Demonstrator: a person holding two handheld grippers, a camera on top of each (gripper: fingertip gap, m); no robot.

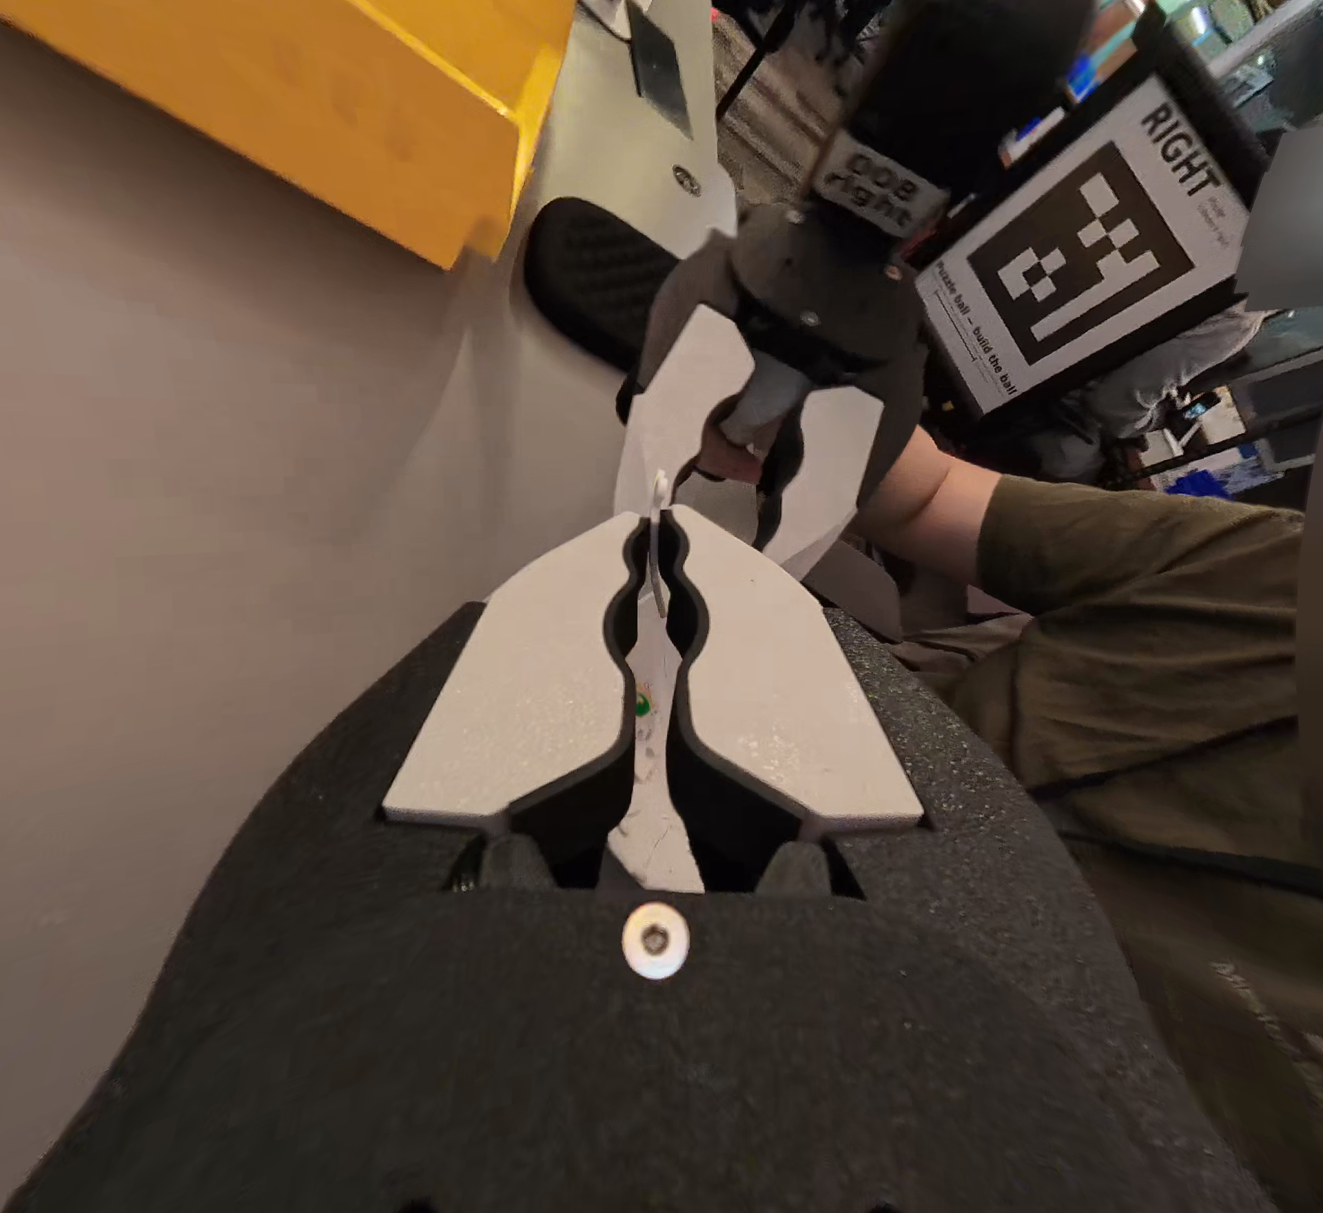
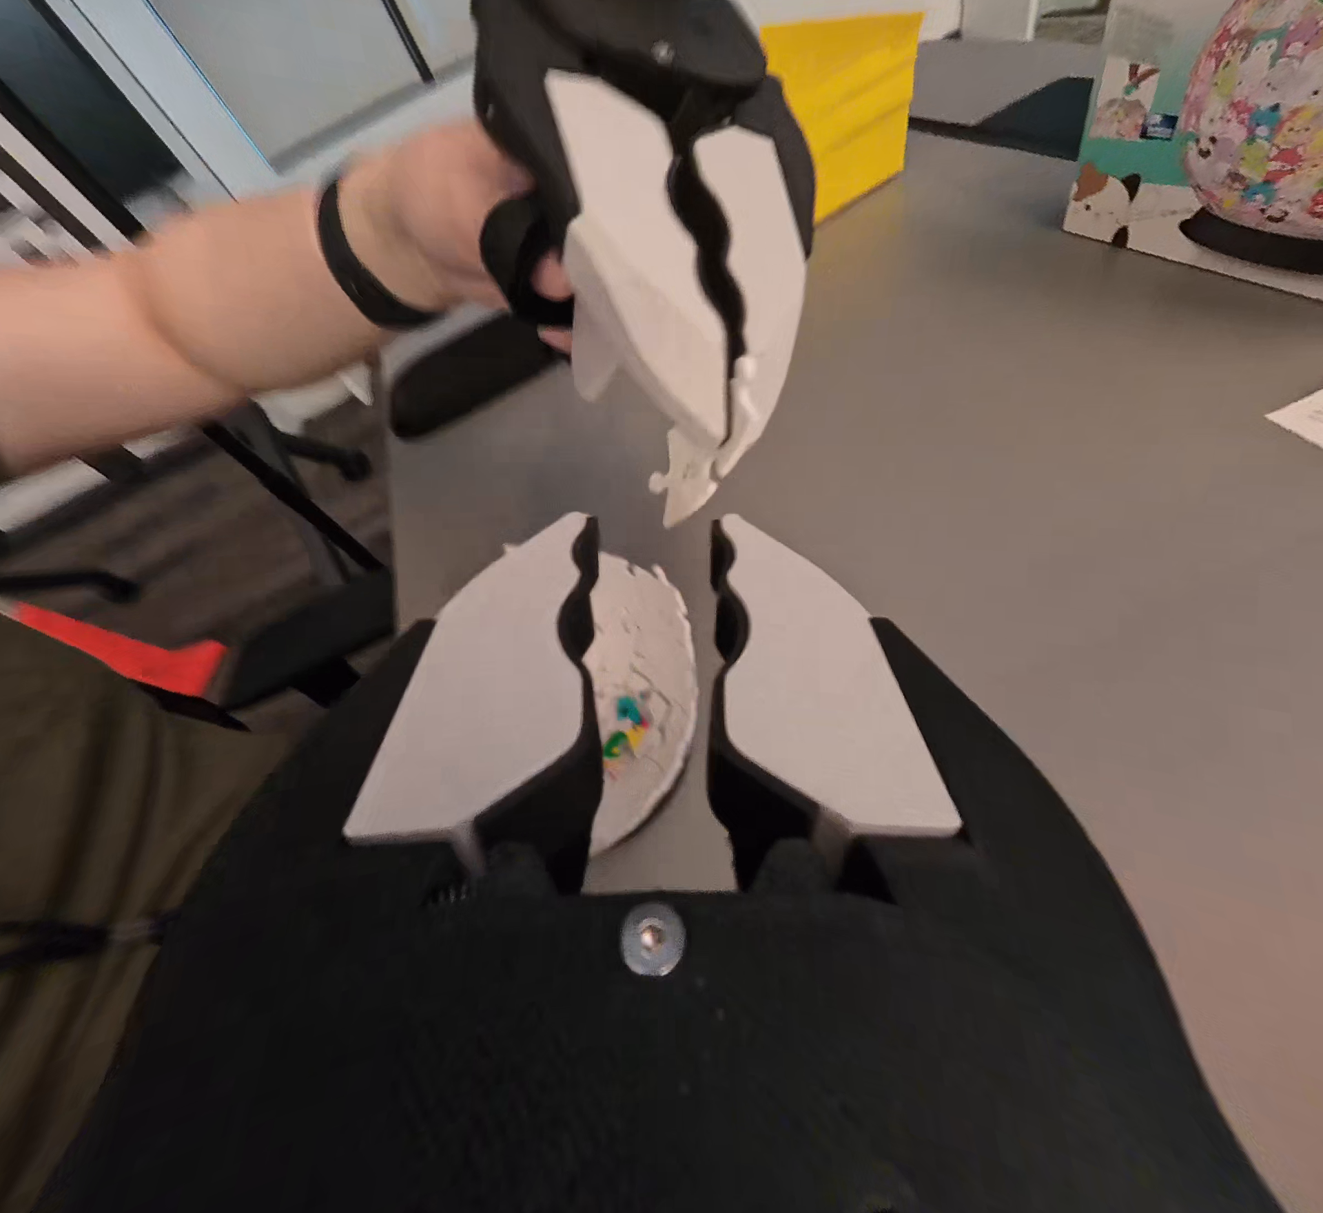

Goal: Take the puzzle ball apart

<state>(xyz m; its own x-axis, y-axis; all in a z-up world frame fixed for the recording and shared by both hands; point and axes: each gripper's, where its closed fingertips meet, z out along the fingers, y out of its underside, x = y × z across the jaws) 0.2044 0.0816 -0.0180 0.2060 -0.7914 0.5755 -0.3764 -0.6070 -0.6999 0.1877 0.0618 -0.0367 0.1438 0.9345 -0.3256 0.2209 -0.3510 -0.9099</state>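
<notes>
My left gripper (image 1: 657, 524) is shut on a thin white section of joined puzzle pieces (image 1: 657, 556), seen edge-on between its tips. In the right wrist view the left gripper (image 2: 716, 456) hangs tips-down over the grey table (image 2: 1002, 463), and the white section (image 2: 691, 470) sticks out below its tips. My right gripper (image 2: 653, 524) is open, just below that section. A white curved puzzle ball shell (image 2: 644, 678) with small coloured bits shows between its fingers, close to the left finger; I cannot tell whether it touches. The right gripper (image 1: 752, 463) also shows in the left wrist view, open.
A yellow bin (image 2: 845, 105) stands at the far side of the table, and also shows in the left wrist view (image 1: 286, 55). The puzzle box (image 2: 1203, 91) stands at the right back. A sheet of paper (image 2: 1299, 423) lies at the right edge. A black chair (image 1: 594, 277) is beyond the table. Left and right tips are no more than a few centimetres apart.
</notes>
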